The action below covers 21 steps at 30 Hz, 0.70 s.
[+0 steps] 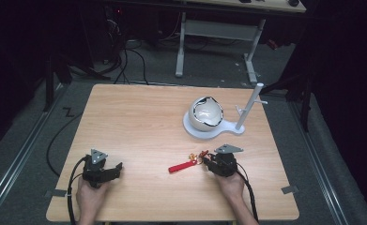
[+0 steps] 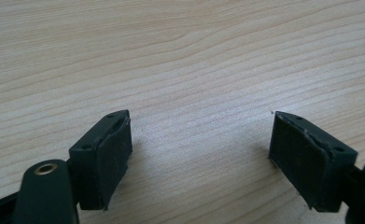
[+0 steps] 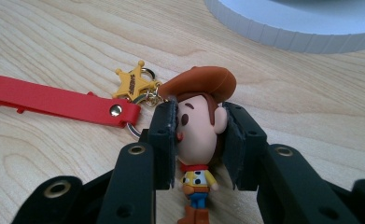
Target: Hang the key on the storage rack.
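The right tongs [image 3: 200, 140] had clamped the head of a cowboy figure keychain [image 3: 200, 135] on the bench [image 3: 54, 42] — its gold star [image 3: 131, 84], lettering unreadable, and red strap [image 3: 54, 100] lay just beyond, leftward. The left tongs [image 2: 199, 154] stood wide — holding nothing.

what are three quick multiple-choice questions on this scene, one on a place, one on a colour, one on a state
1. Where does the white stand sit on the table?
A. far right part
B. near left corner
C. under the left gripper

2. What colour is the strap on the keychain?
A. blue
B. red
C. green

3. How is the right gripper?
A. open over bare wood
B. shut on the strap
C. shut on the keychain figure's head

Answers:
1. A, the high view shows it beyond the right gripper.
2. B, it lies red beside the star charm.
3. C, both pads press the head; the left gripper stands open over bare wood.
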Tool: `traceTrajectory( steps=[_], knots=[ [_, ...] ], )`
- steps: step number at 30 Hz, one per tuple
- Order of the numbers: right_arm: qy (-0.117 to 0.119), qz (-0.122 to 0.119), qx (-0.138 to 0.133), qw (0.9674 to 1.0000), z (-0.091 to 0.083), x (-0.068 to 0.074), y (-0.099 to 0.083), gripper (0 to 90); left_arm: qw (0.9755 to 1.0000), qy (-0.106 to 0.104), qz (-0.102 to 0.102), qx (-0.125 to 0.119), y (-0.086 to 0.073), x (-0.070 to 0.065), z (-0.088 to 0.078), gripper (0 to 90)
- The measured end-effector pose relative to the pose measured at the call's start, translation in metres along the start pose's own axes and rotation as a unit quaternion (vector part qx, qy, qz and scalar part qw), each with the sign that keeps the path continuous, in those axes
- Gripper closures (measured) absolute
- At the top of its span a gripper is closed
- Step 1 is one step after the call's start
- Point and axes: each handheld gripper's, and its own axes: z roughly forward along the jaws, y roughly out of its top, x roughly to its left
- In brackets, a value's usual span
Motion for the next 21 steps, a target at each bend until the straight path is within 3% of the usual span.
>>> traceTrajectory(
  steps=[21],
  knots=[
    [-0.002,-0.009,-0.037,0.9993,-0.027,-0.005,0.005,67.3,1.0,0.0,0.0,0.0,0.0,0.0,0.0,21.6]
  ],
)
